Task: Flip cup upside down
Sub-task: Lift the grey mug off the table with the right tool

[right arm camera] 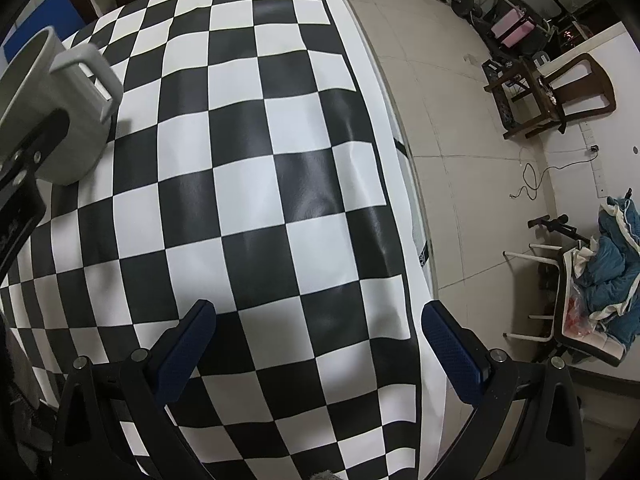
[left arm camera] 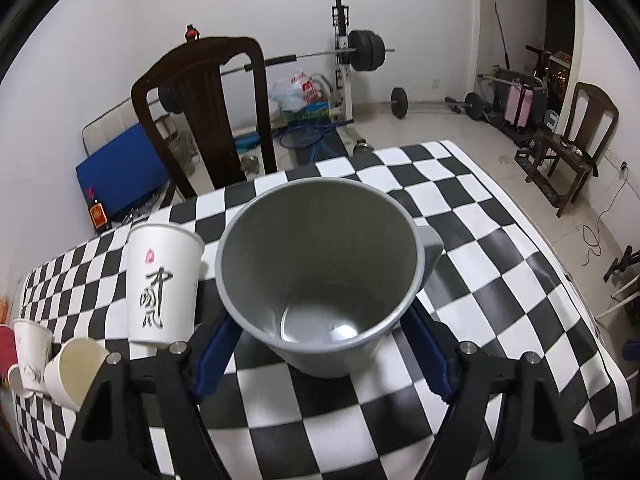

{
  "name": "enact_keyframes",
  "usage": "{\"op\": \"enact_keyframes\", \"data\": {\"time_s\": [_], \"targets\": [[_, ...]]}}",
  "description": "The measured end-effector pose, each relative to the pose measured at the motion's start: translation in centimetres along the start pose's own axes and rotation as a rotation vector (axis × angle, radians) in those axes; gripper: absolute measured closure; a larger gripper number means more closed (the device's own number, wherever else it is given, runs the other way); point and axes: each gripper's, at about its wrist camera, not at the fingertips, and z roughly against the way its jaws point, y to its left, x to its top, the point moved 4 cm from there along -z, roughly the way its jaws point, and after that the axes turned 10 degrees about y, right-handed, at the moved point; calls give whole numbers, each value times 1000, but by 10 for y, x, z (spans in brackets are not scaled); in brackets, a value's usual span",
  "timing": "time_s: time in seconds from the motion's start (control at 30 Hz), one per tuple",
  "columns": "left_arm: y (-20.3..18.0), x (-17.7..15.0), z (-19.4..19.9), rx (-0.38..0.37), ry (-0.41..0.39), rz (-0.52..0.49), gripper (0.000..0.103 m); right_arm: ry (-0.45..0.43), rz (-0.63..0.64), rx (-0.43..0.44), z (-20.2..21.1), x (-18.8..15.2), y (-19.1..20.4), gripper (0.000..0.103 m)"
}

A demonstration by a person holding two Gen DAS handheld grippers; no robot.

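A grey cup with a handle (left arm camera: 320,276) stands upright, mouth up and empty, on the checkered tablecloth (left arm camera: 480,240). My left gripper (left arm camera: 320,344) has a blue-padded finger on each side of the cup's lower body; the jaws touch or nearly touch its walls. In the right wrist view the same cup (right arm camera: 52,112) shows at the far left with the left gripper's black finger against it. My right gripper (right arm camera: 318,344) is open and empty above the cloth near the table's right edge.
An upside-down white paper cup with black calligraphy (left arm camera: 162,284) stands just left of the grey cup. More paper cups (left arm camera: 52,356) lie at the left edge. A dark wooden chair (left arm camera: 208,116) stands behind the table. The table's right edge (right arm camera: 400,140) drops to the tiled floor.
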Motion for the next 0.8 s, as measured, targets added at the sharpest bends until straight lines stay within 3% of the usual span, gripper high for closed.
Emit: {"op": "enact_keyframes", "data": {"time_s": [0.4, 0.8], "targets": [[12, 0, 6, 52, -127, 14, 27, -21, -5, -12, 8, 2, 3, 0], [23, -8, 19, 53, -162, 38, 27, -31, -11, -10, 9, -13, -2, 0]]}}
